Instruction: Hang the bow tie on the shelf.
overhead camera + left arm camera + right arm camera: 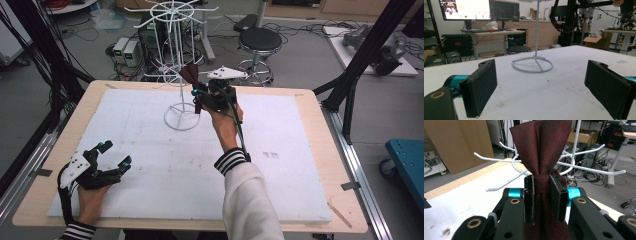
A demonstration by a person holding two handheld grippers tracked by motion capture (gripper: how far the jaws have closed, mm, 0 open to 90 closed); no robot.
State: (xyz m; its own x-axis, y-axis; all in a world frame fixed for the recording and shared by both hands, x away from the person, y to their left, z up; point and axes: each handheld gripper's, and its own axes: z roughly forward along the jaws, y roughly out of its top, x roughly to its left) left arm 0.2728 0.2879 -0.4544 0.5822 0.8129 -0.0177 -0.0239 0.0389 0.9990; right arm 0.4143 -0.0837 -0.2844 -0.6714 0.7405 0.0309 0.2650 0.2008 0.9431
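Right gripper (541, 197): your jaws clamp the knot of a dark red bow tie (541, 145), raised beside the white wire rack (181, 65).
Left gripper (111, 156): your jaws stand wide with nothing between them, low over the white mat (165, 165), well apart from the rack.

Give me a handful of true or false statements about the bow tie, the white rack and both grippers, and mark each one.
1. The right gripper is shut on the dark red bow tie. True.
2. The left gripper holds the bow tie too. False: it is open with nothing between its pads, low over the white mat.
3. The white wire rack stands upright on the mat. True.
4. The bow tie already hangs from a rack hook. False: it is gripped at its knot, near the hooks.
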